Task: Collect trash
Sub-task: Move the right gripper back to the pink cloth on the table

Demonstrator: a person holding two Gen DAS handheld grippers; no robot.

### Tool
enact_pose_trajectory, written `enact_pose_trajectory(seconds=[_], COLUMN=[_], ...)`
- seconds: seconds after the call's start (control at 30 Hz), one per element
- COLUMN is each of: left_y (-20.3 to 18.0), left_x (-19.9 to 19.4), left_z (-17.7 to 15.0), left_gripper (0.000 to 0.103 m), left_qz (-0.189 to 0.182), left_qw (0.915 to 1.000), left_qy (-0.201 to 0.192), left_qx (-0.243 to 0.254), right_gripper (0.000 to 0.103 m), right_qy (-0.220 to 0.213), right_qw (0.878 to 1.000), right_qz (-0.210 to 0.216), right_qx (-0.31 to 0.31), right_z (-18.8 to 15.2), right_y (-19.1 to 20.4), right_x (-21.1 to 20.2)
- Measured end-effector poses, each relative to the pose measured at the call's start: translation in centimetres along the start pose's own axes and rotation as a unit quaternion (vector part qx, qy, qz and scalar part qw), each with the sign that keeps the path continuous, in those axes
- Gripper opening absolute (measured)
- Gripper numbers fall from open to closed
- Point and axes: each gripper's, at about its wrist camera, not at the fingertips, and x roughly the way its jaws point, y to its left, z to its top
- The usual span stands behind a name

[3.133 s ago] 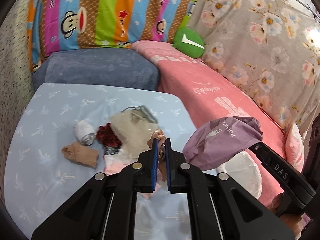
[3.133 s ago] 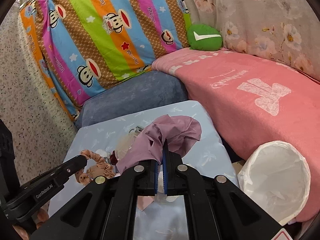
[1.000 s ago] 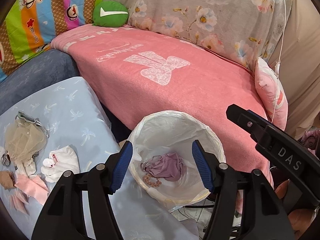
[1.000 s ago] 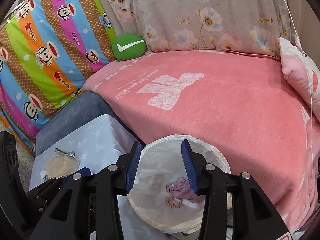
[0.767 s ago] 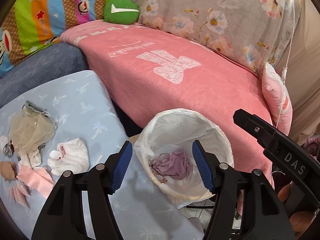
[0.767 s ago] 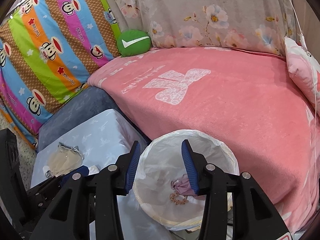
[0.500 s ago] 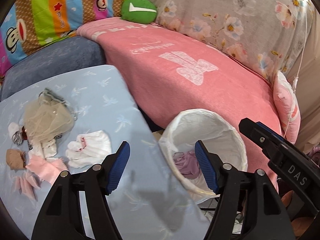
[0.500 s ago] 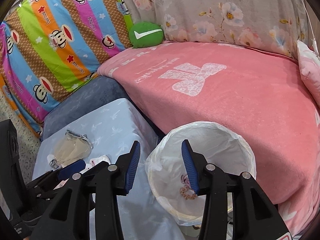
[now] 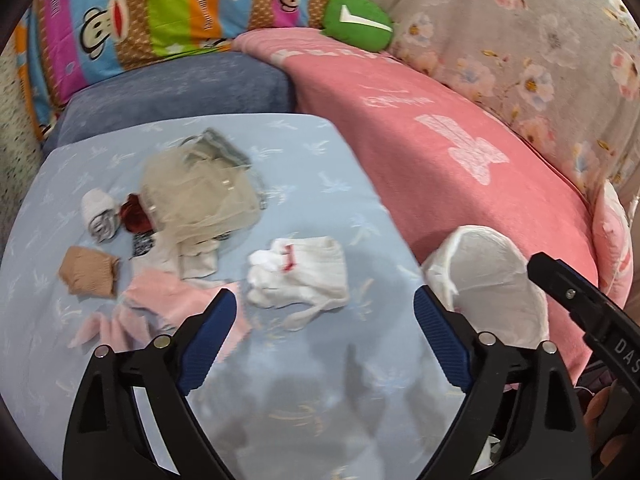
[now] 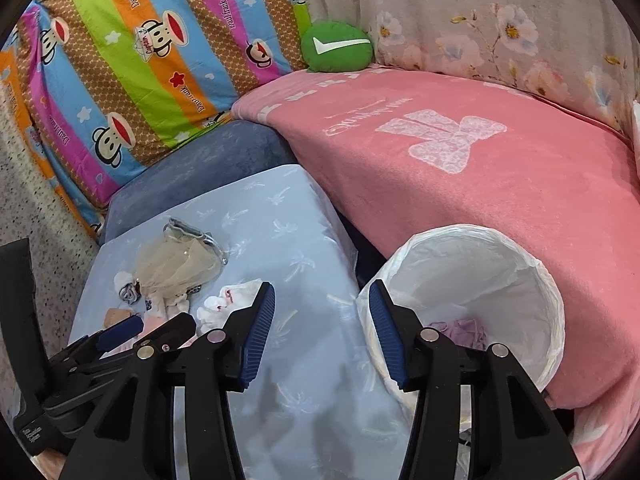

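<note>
Scraps lie on the pale blue cloth (image 9: 312, 184): a white crumpled piece (image 9: 300, 272), a pink piece (image 9: 160, 300), a tan wad (image 9: 86, 270), a beige mesh pouch (image 9: 196, 196), a dark red bit (image 9: 134, 216) and a white roll (image 9: 98, 208). My left gripper (image 9: 324, 336) hangs above the cloth just short of the white piece, its jaws opening wide with nothing between them. My right gripper (image 10: 322, 324) is also opening and empty, between the cloth and the white-lined bin (image 10: 472, 272), where a purple bag (image 10: 460, 330) lies.
A pink blanket (image 10: 460, 168) covers the sofa behind the bin. A green cushion (image 10: 336, 50), a striped monkey-print pillow (image 10: 152, 48) and a blue-grey seat cushion (image 10: 208, 160) sit at the back. The left gripper's body (image 10: 100, 352) crosses the right wrist view's lower left.
Both grippers have swung left, away from the bin and over the blue cloth. The left jaws have spread much wider, the right ones slightly. The purple bag and tan piece stay in the bin.
</note>
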Motion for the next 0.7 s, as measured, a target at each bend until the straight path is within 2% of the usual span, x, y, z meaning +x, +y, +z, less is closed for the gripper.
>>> enact_pose_trajectory(seconds=[0.43,0.7], left_y=[9.5,13.5], left_x=[-0.4,0.4], left_z=[-2.8,-4.6], left_gripper=[0.089,0.088], left_qz=[0.074,0.086], left_qw=[0.9947,0.9910], left_qy=[0.017,0.037], left_qx=[-0.069,-0.096], right_gripper=[0.050,0.050], right_qy=[0.046,0.078], right_qw=[0.997,0.992], right_qz=[0.045,0.069], right_qx=[-0.048,-0.073], right_z=[-3.1,-5.0], right_y=[7.4,11.4], right_x=[3.7,6.6])
